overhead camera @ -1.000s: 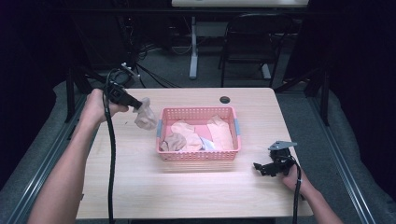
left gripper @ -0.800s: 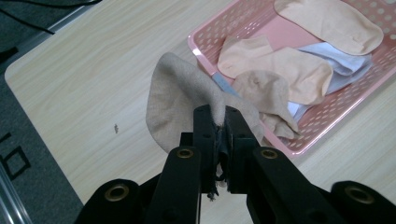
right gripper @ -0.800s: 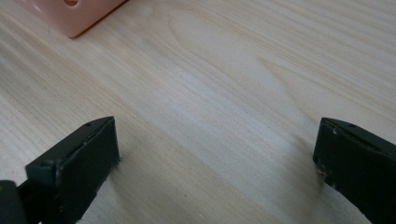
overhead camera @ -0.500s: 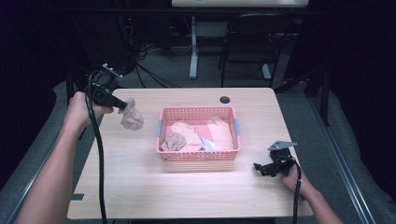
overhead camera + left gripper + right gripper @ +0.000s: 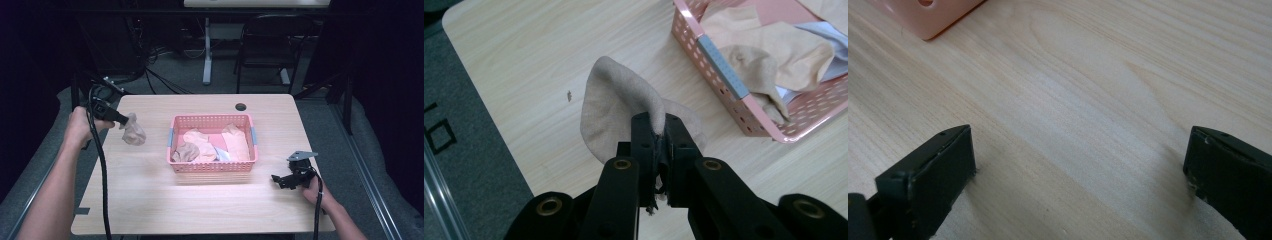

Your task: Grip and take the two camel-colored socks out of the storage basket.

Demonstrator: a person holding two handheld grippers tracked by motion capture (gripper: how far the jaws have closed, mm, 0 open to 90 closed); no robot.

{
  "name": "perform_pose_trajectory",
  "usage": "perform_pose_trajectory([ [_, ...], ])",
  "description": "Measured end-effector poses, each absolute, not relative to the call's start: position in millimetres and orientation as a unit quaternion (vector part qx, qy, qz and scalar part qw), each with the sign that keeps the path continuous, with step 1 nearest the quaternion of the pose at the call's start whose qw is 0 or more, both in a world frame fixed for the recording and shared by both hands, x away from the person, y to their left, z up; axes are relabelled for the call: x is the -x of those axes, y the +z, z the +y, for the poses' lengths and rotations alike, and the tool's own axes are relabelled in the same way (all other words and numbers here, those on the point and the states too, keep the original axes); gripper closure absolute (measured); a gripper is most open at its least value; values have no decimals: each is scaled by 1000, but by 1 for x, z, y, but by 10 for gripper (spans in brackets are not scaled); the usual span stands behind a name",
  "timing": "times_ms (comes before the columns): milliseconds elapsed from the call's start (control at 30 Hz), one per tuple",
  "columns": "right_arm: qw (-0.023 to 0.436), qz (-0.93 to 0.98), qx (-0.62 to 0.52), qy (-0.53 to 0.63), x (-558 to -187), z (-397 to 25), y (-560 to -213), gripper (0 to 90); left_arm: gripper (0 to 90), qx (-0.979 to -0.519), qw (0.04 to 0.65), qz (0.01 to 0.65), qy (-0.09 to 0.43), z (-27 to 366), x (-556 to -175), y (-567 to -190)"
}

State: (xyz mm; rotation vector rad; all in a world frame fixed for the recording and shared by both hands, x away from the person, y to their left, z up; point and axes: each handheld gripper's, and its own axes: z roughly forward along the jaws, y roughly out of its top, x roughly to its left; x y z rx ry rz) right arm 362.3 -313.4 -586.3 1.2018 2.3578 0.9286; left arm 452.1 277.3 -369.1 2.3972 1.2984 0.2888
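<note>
A beige sock [image 5: 133,132] [image 5: 616,102] hangs above the left part of the wooden table [image 5: 150,200], pinched in my left gripper [image 5: 121,120] [image 5: 656,131], which is shut on it. To its right stands a pink basket [image 5: 212,167] [image 5: 744,102] holding several beige and pink cloths [image 5: 205,144]. My right gripper [image 5: 278,179] [image 5: 1080,175] rests low over the table at the front right, jaws wide open with bare wood between them.
A round cable hole [image 5: 240,107] is in the table's far edge. A black chair [image 5: 265,45] and a desk leg [image 5: 207,50] stand behind the table. The basket's corner [image 5: 928,15] shows at the top left of the right gripper view.
My left gripper has carried the sock leftward and away from the basket, toward the table's left edge. The right gripper has stayed put.
</note>
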Motion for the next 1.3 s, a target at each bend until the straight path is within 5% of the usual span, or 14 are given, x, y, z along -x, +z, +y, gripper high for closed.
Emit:
perform_pose_trajectory([
  [667, 168, 826, -424, 330, -362, -313, -587, 0, 853, -842, 180, 500, 92, 304, -454, -405],
  [1300, 169, 825, -425, 331, -361, -313, -587, 0, 852, -826, 161, 538, 50, 316, -456, -485],
])
